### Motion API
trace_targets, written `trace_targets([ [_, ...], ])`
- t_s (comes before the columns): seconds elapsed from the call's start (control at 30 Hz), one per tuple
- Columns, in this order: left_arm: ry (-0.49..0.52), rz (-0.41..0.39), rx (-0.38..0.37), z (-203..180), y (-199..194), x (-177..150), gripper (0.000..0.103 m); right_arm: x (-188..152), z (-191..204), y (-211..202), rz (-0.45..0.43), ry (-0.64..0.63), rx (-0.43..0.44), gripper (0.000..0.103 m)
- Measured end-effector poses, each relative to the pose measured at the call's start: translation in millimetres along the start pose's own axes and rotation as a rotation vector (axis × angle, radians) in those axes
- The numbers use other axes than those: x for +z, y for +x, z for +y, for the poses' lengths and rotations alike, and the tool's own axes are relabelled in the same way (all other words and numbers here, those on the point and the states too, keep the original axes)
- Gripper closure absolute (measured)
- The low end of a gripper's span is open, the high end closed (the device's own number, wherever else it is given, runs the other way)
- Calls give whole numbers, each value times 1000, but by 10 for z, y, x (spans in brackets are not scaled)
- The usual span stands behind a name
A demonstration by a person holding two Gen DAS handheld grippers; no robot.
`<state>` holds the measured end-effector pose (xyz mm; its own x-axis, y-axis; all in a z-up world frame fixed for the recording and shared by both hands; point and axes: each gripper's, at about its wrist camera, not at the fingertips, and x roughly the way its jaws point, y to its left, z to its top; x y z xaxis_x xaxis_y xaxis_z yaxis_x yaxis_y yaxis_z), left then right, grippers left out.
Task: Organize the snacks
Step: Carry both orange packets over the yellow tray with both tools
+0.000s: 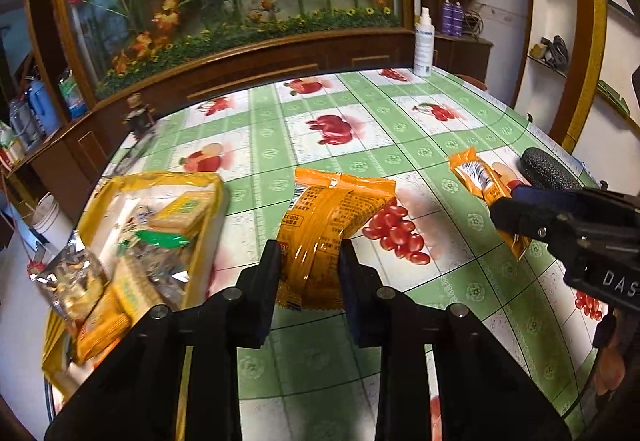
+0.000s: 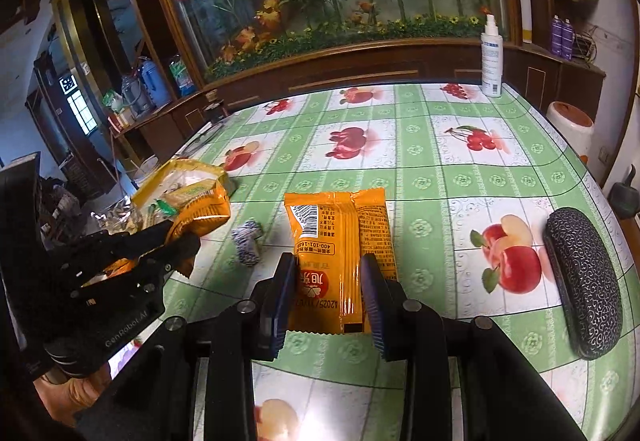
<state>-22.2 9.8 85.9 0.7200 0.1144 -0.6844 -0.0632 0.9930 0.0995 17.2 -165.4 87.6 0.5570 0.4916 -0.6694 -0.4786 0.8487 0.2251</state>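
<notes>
On the table: green fruit-print tablecloth (image 2: pixel 440 177) spread under both my tools, and the big yellow snack bag (image 1: pixel 152 209) lying open at its left edge with small packets already inside.
Key relation: that open bag sits to the left of both packets I carry; my left gripper (image 1: pixel 310 265) is the nearer one, just beside the bag's mouth, so I judge it goes in first.
Left grip: jaws clamped on an orange snack packet (image 1: pixel 332 225), bent between the pads, its long axis running away from me and lifted off the cloth.
Right grip: my right gripper (image 2: pixel 328 293) is closed on a second orange packet (image 2: pixel 340 241), barcode side up, long axis straight ahead along the fingers.
Right's path: to reach the bag it has to cross leftward, and the left tool stands between, so I'd wait my turn.
Loose bit: a small blue-and-white wrapped sweet (image 2: pixel 248 241) lies on the cloth between bag and right packet.
Off to the side: dark patterned case (image 2: pixel 580 281) at right, white spray bottle (image 2: pixel 491 57) at the far edge; neither blocks anything.
</notes>
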Motion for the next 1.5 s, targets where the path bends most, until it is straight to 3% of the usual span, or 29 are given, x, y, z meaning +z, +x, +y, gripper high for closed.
trace_targets([
  [0.57,-130,-56,118,718,-590,-310,77,-75,838,-213,-26,-120,65,69],
  [1.5,-269,-57,211,1548,-784,-684,77,-38,1859,46,-16,-252,160,70],
])
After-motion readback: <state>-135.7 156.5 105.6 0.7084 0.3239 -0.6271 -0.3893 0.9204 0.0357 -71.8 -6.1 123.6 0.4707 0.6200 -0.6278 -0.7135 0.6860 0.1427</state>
